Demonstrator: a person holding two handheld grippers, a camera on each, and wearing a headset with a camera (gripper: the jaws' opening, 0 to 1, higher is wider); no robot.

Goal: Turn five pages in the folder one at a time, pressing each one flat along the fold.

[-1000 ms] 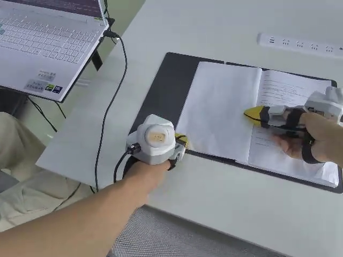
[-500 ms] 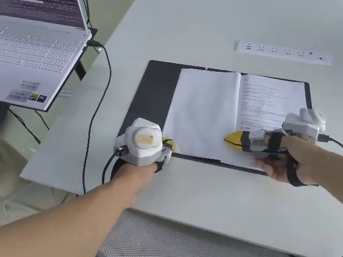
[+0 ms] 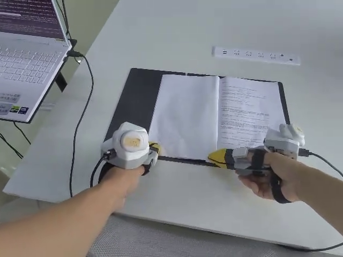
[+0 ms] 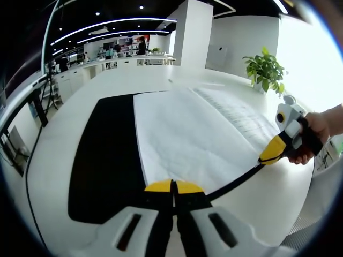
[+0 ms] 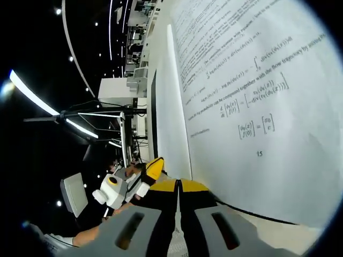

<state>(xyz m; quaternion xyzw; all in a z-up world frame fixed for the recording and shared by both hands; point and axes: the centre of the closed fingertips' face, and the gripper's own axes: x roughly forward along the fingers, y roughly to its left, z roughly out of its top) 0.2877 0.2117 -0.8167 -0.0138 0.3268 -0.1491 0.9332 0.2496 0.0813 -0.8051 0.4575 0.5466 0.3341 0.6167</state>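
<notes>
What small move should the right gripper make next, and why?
Probably lift the right gripper and carry it to the printed page's outer edge to pinch the next sheet: shut, it lies at the bottom end of the fold, so pressing looks done; the shut left gripper rests by the blank page's corner.

1. A wide white table point(image 3: 177, 27) spreads under everything, with grey floor point(image 3: 161, 241) below its near edge.
2. A white power strip point(image 3: 256, 54) lies at the table's far side. An open laptop point(image 3: 21, 59) stands at the left, and a black cable point(image 3: 86, 104) trails from it.
3. Beyond stand a white pillar point(image 4: 190, 32), long white counters point(image 4: 102, 67) and a potted plant point(image 4: 264, 69).
4. Curved light strips point(image 4: 107, 24) cross a dark ceiling.
</notes>
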